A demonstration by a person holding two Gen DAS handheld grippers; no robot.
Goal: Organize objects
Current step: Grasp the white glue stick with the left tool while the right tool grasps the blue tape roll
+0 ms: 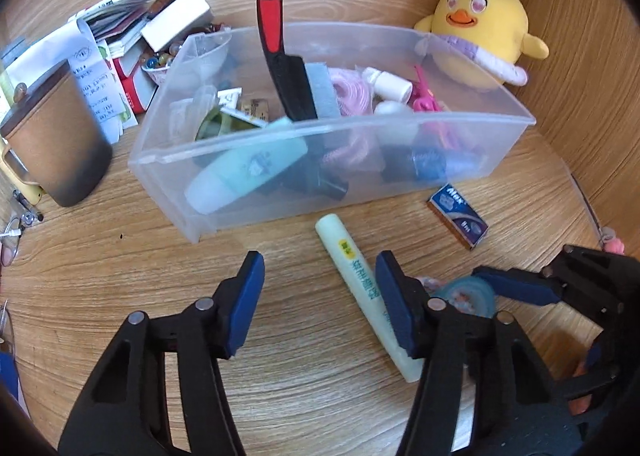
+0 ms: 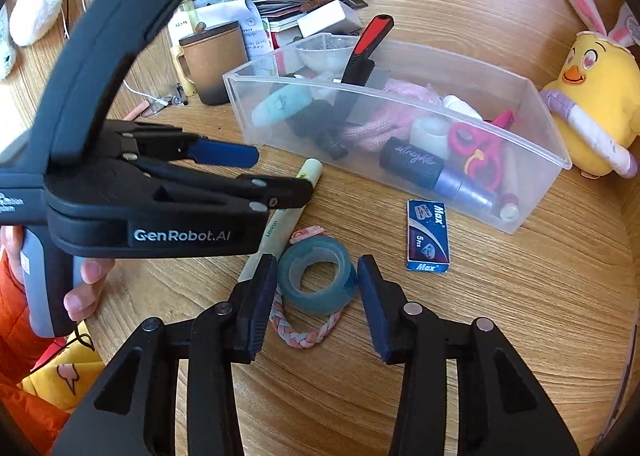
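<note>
Already the clear bin (image 1: 332, 124) holds most items, yet from the left wrist the left gripper (image 1: 320, 296) jaws gape beside the pale tube (image 1: 352, 276) at five o'clock, while from the right wrist the right gripper (image 2: 318, 296) jaws narrowly straddle, ungripped, the tape roll (image 2: 316, 280) on the surface (image 2: 500, 316), staple box (image 2: 427, 236) at two o'clock.

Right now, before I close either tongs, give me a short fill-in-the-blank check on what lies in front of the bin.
1. The roll of tape lies between the pads of the ____ tongs.
2. The pale tube lies beside the left tongs, by their ____ pad.
3. The small blue box lies ____ the clear bin.
4. The tape rests on a braided ____.

Missing: right; right; outside; band
</note>
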